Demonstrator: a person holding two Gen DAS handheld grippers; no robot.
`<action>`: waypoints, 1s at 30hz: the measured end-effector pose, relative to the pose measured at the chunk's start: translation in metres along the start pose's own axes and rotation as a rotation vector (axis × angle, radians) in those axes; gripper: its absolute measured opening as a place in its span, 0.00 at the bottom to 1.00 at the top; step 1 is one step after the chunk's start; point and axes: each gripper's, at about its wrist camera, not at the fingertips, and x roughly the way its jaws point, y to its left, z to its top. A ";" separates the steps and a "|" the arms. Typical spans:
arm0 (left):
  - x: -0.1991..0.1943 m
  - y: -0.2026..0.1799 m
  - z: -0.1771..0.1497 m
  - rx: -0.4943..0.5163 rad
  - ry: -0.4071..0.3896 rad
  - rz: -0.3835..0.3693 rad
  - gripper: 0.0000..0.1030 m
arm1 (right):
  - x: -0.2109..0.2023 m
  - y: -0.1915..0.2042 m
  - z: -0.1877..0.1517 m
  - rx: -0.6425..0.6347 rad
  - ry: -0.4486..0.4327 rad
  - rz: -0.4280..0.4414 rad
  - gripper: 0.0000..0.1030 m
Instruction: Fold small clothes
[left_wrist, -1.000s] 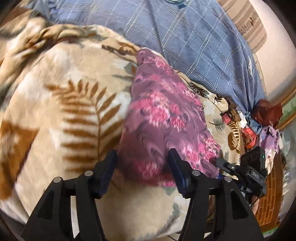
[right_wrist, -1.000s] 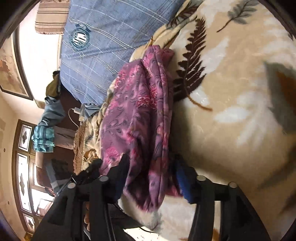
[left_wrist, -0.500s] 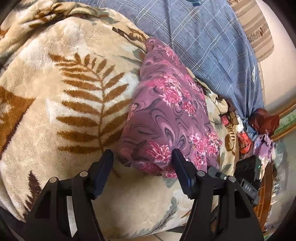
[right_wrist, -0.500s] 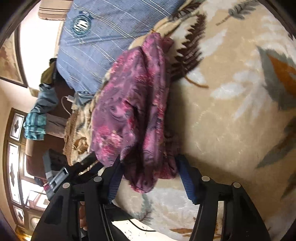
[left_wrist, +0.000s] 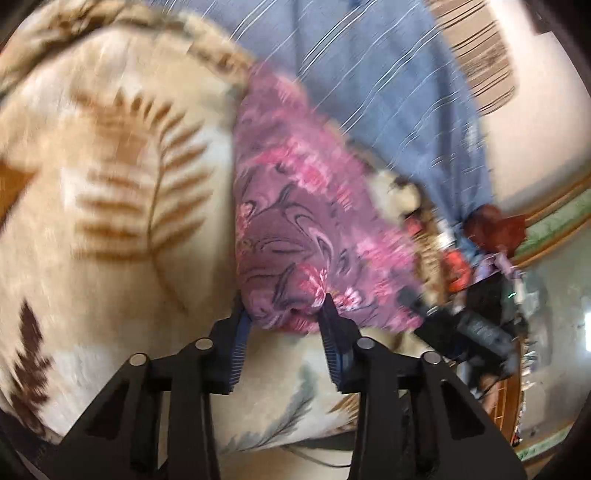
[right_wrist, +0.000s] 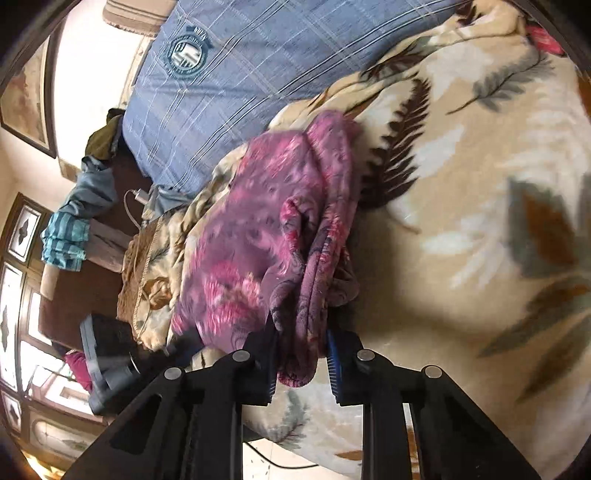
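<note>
Left gripper (left_wrist: 284, 314) fingers were narrowed onto the near end of the purple floral garment (left_wrist: 295, 221), both blue pads pressing a bunched fold of cloth between them. Right gripper (right_wrist: 301, 343) fingers were likewise clamped on the garment (right_wrist: 266, 236), pinching a thick hanging fold at its near end, with a bit of hem drooping below the pads.

The garment lay lengthwise on the cream leaf-print blanket (left_wrist: 110, 166), close to the blanket's near edge, its far end reaching toward the blue plaid sheet (right_wrist: 229, 85) at the blanket's far edge. In the right wrist view it was folded along its length, layered edges stacked on the right side. The left wrist view was motion-blurred, so finer creases there could not be read.

Versus half a second earlier: both finger pairs had stood wide, straddling the garment end without gripping; they had since closed in on the cloth. The garment stayed in roughly the same spot on the blanket, near end now gathered and slightly lifted.
</note>
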 end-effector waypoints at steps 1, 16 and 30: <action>0.007 0.004 0.000 -0.023 0.017 0.013 0.42 | 0.005 -0.009 -0.001 0.028 0.010 -0.003 0.26; 0.004 -0.015 -0.052 0.122 -0.084 0.382 0.68 | -0.018 -0.027 -0.069 0.030 -0.053 -0.227 0.65; 0.026 -0.039 -0.060 0.288 -0.071 0.528 0.83 | -0.011 -0.016 -0.075 -0.013 -0.092 -0.267 0.85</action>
